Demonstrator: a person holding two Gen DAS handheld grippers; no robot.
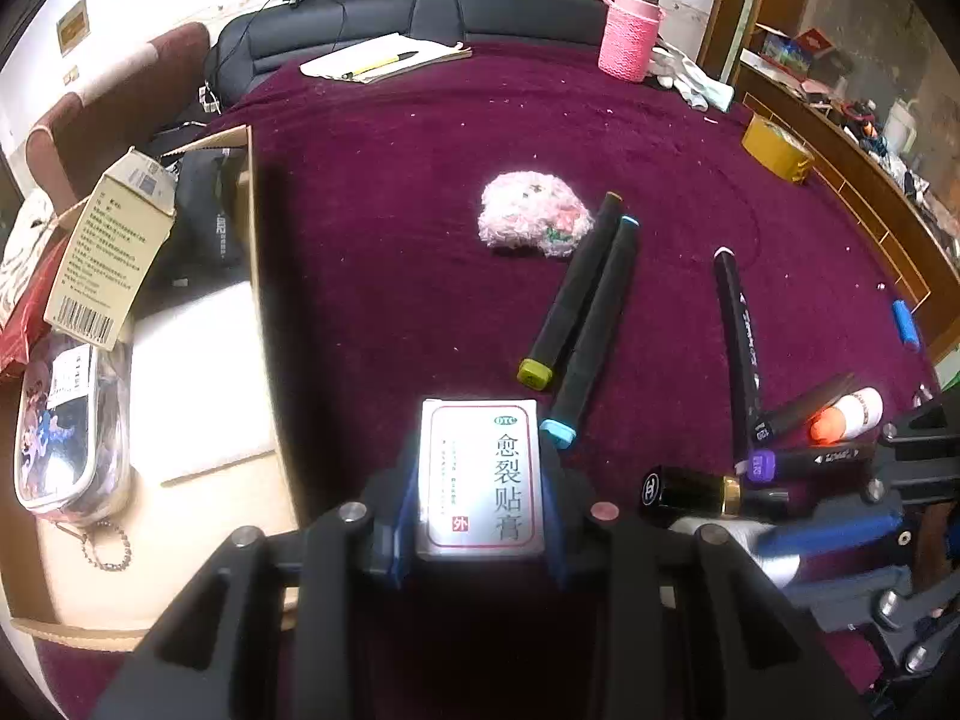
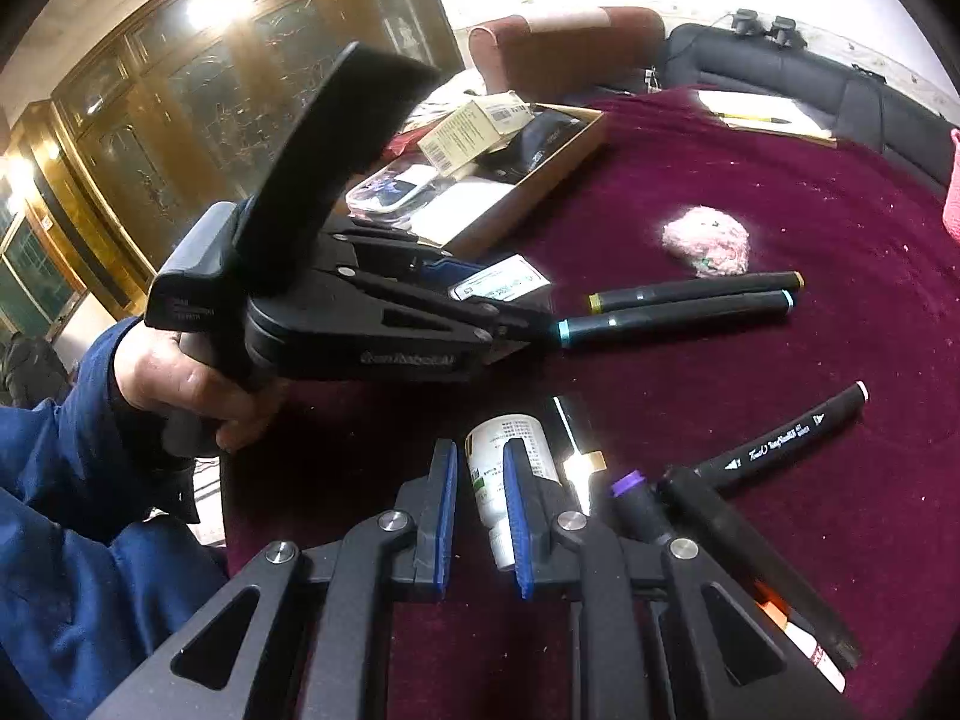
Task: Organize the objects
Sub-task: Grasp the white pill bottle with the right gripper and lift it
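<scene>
While left fingers (image 1: 403,516) grip small box (image 1: 483,474) near carton (image 1: 255,210) edge, right fingers (image 2: 445,504) clenched, markers (image 1: 594,300) crowding

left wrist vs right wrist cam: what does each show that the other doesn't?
Left wrist only: the printed face of the white, red-bordered medicine box clamped in the left gripper, the bottle in a pink knitted sleeve, and the yellow tape roll.

Right wrist only: the blue-sleeved hand holding the left gripper's handle, and the wooden glass-door cabinet.

Both: the two black markers side by side, the pink fluffy ball, the open cardboard box and the maroon cloth.
</scene>
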